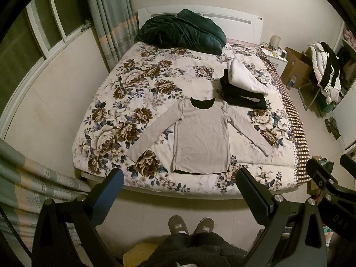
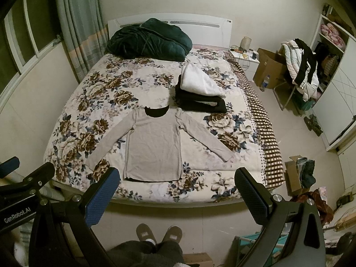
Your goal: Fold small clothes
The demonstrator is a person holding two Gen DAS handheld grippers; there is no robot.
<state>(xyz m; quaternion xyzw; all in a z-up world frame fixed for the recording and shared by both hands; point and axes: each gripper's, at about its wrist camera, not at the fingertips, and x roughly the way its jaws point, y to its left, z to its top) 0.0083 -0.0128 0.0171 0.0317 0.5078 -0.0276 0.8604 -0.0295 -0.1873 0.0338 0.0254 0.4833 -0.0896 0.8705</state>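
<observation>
Grey shirt [image 2: 153,146] flat on the bed [image 2: 222,189], near edge; only the right view shows a far-right shelf [image 2: 331,31], probably bedding. Left gripper [image 1: 179,191] and right gripper [image 2: 176,189] both released, wide.

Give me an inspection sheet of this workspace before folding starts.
Surface: bed with floral cover, flat.
Job's things: grey shirt spread flat, sleeves out, unfolded; folded stack, white on black, beyond its right sleeve.
Clutter: green blanket heaped at the headboard.
Grippers: left gripper and right gripper both open, held off the bed's foot, holding nothing.
Cables: nothing seen on the bed.
Surroundings: curtain and window at left; nightstand, boxes, clothes on a chair at right; slippers on the floor.
</observation>
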